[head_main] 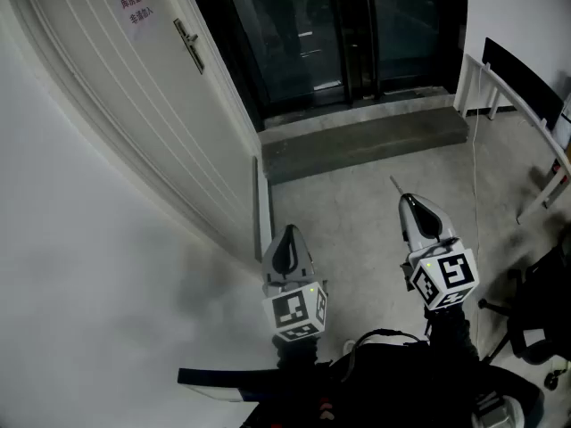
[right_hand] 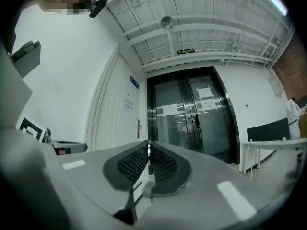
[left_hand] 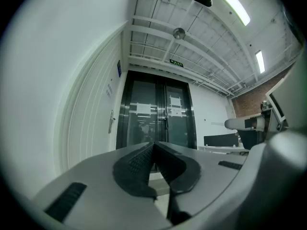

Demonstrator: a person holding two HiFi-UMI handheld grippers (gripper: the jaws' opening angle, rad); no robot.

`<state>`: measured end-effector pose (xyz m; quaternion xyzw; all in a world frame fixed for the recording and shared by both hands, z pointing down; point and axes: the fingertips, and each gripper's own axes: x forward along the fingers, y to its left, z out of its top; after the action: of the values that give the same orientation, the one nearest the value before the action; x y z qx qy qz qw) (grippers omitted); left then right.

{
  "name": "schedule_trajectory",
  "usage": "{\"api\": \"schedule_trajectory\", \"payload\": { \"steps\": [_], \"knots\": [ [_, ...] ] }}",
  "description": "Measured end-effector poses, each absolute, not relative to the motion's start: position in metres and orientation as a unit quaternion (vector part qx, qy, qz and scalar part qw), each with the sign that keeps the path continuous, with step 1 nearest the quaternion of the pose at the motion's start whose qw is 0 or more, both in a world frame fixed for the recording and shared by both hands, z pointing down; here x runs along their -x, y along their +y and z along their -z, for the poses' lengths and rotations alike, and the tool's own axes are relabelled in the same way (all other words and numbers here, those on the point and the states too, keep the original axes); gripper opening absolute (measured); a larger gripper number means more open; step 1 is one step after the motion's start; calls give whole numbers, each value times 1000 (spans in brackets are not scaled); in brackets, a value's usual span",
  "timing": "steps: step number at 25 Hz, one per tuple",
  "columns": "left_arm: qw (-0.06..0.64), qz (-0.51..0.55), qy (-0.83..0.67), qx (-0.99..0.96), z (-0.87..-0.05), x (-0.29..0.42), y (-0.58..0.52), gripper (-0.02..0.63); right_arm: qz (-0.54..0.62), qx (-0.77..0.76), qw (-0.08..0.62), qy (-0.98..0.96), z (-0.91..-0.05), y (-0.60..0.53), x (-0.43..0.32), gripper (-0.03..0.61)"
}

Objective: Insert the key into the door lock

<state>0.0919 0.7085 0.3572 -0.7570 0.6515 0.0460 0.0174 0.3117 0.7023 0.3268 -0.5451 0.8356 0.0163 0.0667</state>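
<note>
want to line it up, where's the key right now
The key is clamped in the right tongs, lower right of the head view, far from the door handle at upper left.

Door (head_main: 134, 105) left — glass doors (head_main: 343, 34) ahead, table (head_main: 526, 105) right.

The pale grey floor (head_main: 357, 226) carries a dark threshold strip (head_main: 366, 143) lying along the foot of the glass doors (head_main: 357, 34). A white table leg (head_main: 464, 87) stands at the strip's right end. A black chair base (head_main: 513, 308) sits well apart from the strip, further right.
</note>
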Motion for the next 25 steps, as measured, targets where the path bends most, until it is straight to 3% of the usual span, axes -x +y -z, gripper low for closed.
{"api": "schedule_trajectory", "payload": {
  "steps": [25],
  "knots": [
    [-5, -37, 647, 761, -379, -63, 713, 2, -22, 560, 63, 826, -330, 707, -291, 12]
  ]
}}
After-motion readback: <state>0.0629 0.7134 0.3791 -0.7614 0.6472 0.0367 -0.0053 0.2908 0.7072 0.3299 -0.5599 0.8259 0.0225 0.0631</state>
